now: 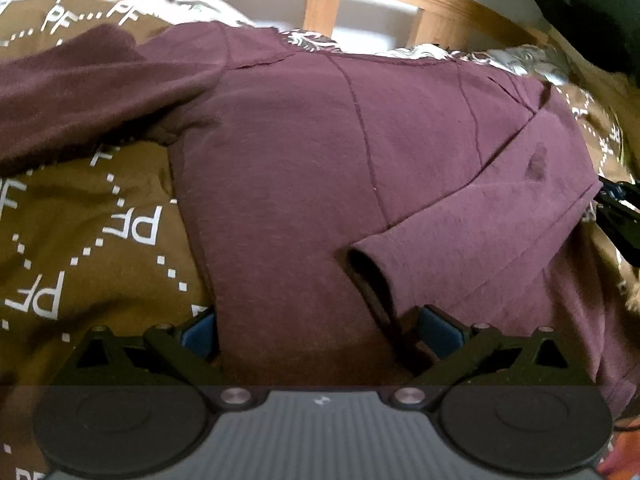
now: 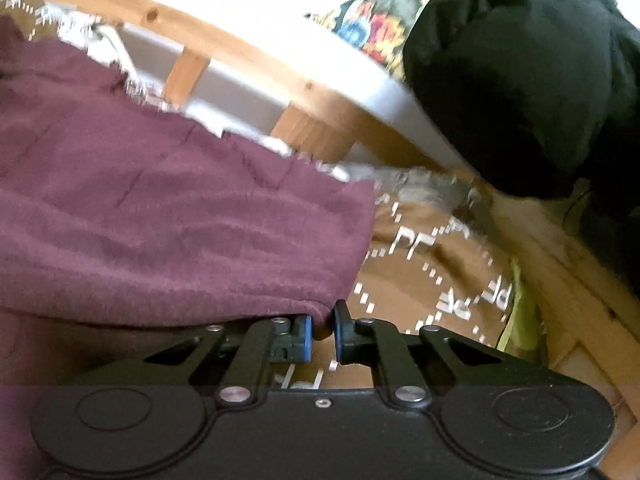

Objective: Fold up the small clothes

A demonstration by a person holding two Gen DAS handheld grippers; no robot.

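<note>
A maroon long-sleeved shirt (image 1: 304,152) lies spread on a brown bedspread (image 1: 100,240) printed with white letters. One sleeve (image 1: 460,220) is folded across the body, its cuff near the lower hem. The other sleeve (image 1: 80,92) stretches out to the left. My left gripper (image 1: 320,336) stands wide open at the shirt's near hem, with cloth lying between its blue pads (image 1: 198,336). In the right wrist view my right gripper (image 2: 322,322) is shut on the corner of the maroon shirt (image 2: 160,220), pinching its edge just above the bedspread (image 2: 432,280).
A wooden bed frame (image 1: 440,4) with slats runs along the far side, with a white wall behind it. A black cloth bundle (image 2: 520,80) sits at the upper right. Something yellow-green (image 2: 520,312) is tucked beside the wooden rail on the right.
</note>
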